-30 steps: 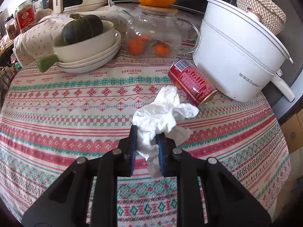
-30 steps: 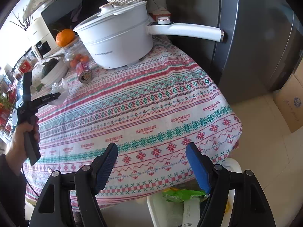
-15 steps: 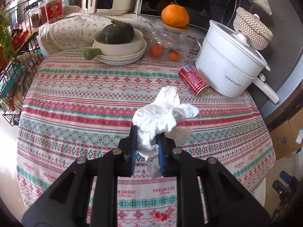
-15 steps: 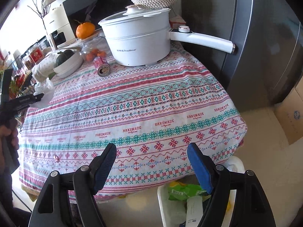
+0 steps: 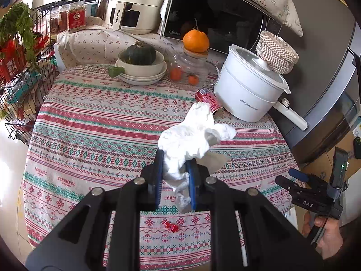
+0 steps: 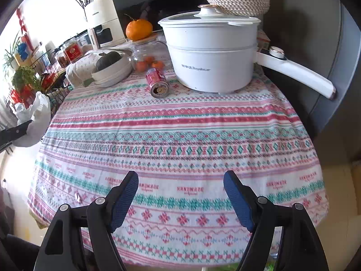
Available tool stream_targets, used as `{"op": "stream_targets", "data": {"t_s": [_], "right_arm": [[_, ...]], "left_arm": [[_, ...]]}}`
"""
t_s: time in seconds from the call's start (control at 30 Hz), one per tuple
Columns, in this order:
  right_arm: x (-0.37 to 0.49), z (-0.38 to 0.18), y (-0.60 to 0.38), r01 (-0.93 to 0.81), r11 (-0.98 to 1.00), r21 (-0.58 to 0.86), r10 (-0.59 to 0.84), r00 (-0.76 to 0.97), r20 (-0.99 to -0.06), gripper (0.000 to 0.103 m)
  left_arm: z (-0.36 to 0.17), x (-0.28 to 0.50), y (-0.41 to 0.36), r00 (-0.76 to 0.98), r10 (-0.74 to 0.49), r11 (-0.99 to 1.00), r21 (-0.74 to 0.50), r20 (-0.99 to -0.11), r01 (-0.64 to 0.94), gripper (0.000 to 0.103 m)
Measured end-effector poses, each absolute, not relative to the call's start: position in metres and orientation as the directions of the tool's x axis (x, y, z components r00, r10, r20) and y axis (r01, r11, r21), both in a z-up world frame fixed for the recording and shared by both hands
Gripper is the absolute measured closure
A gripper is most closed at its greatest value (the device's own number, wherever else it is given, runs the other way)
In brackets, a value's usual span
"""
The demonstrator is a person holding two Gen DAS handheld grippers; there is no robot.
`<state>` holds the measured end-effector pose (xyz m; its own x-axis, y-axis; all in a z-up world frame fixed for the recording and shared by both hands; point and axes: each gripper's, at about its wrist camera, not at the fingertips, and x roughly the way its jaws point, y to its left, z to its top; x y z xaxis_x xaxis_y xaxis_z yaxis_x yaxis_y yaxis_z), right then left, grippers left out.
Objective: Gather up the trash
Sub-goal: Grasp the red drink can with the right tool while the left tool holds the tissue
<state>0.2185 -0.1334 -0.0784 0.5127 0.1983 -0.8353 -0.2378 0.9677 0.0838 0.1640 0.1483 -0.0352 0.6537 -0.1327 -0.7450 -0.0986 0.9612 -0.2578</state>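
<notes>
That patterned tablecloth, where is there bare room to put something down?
The tablecloth lies bare across its middle and front, from the tipped red can to the near edge, apart from a small red wrapper. The back is crowded: stacked bowls, glass jar and white pot.

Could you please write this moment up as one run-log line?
left gripper: shut on crumpled tissue, held above table | right gripper: open, empty | red can: lying on tablecloth

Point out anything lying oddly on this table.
The red can lies tipped on its side beside the white pot, its end facing the table's near edge. A small red wrapper scrap sits loose on the cloth.
</notes>
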Motion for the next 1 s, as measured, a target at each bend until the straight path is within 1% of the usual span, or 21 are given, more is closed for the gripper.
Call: {"op": "stream_targets", "data": {"t_s": [0.3, 0.4, 0.63, 0.9, 0.93, 0.97, 1.0], "right_arm": [[0.31, -0.104, -0.047, -0.378, 0.926, 0.028, 0.255, 0.567, -0.783, 0.024], [0.344, -0.121, -0.024, -0.402, 0.916, 0.018, 0.261, 0.561, -0.786, 0.024], [0.401, -0.161, -0.013, -0.368, 0.93, -0.007, 0.211, 0.549, -0.809, 0.024], [0.421, -0.178, -0.013, -0.362, 0.932, -0.014, 0.203, 0.555, -0.807, 0.024], [0.422, -0.178, -0.013, -0.357, 0.934, -0.015, 0.201, 0.559, -0.804, 0.025], [0.423, -0.178, -0.013, -0.355, 0.935, -0.014, 0.202, 0.564, -0.801, 0.03], [0.423, -0.178, -0.013, -0.356, 0.934, -0.015, 0.203, 0.568, -0.797, 0.042]], "left_arm": [[-0.044, 0.18, 0.174, 0.627, -0.132, 0.939, -0.3, -0.768, -0.17, 0.082], [-0.043, 0.182, 0.181, 0.63, -0.127, 0.934, -0.306, -0.766, -0.183, 0.082], [-0.049, 0.192, 0.179, 0.607, -0.167, 0.934, -0.321, -0.777, -0.154, 0.082], [-0.057, 0.196, 0.179, 0.573, -0.156, 0.941, -0.297, -0.805, -0.16, 0.082], [-0.057, 0.196, 0.179, 0.572, -0.155, 0.941, -0.296, -0.806, -0.163, 0.082], [-0.057, 0.196, 0.179, 0.571, -0.153, 0.941, -0.295, -0.806, -0.164, 0.082], [-0.057, 0.196, 0.179, 0.571, -0.153, 0.941, -0.295, -0.807, -0.164, 0.082]]}}
